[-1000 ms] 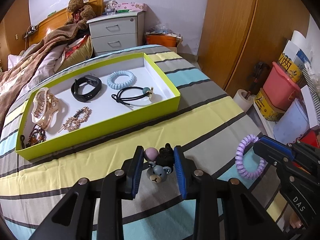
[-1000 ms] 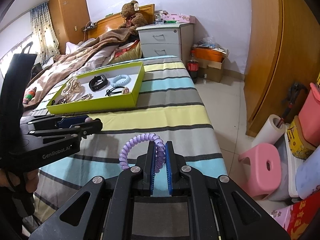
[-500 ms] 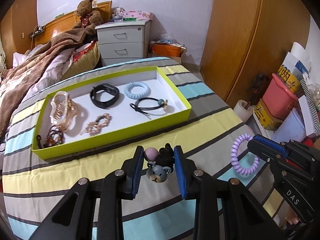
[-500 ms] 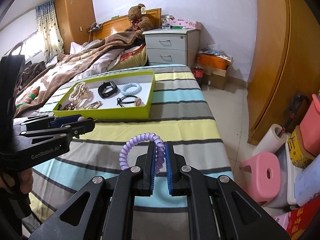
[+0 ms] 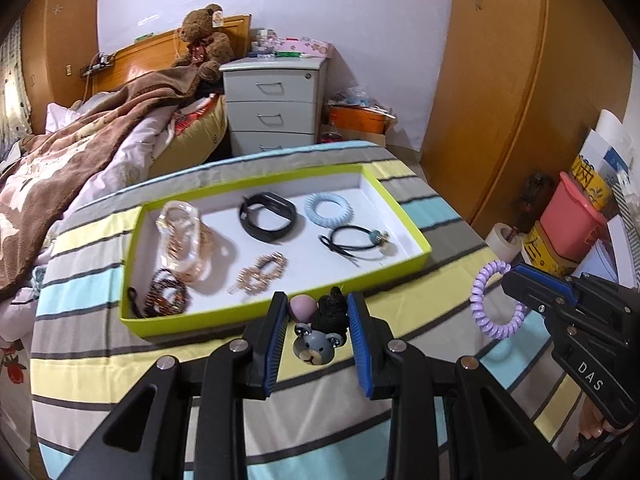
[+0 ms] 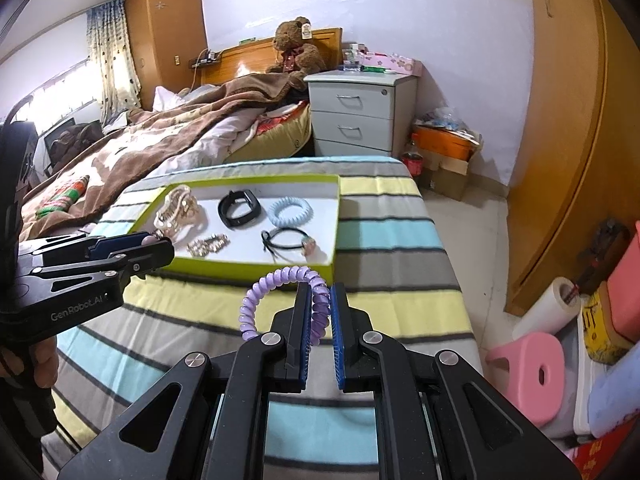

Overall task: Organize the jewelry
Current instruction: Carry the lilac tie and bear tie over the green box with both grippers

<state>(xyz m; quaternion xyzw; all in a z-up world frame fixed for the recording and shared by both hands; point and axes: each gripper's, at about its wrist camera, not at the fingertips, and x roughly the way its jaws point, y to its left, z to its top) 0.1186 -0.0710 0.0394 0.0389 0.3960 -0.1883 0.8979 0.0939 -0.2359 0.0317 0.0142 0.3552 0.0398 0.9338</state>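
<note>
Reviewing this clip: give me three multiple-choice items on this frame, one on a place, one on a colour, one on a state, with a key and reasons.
1. Where does the black watch band lie?
A. on the nightstand
B. in the green tray
C. on the floor

2. What colour is the coil hair tie in the right tongs?
A. purple
B. red
C. black

3. What state are the left tongs in?
A. open, holding nothing
B. out of view
C. shut on the bear hair tie

Key: 1 B, it rests on the tray's white floor beside the blue coil tie. 2 A, lilac coils show between the pads. 3 C, both pads press the bear tie.
</note>
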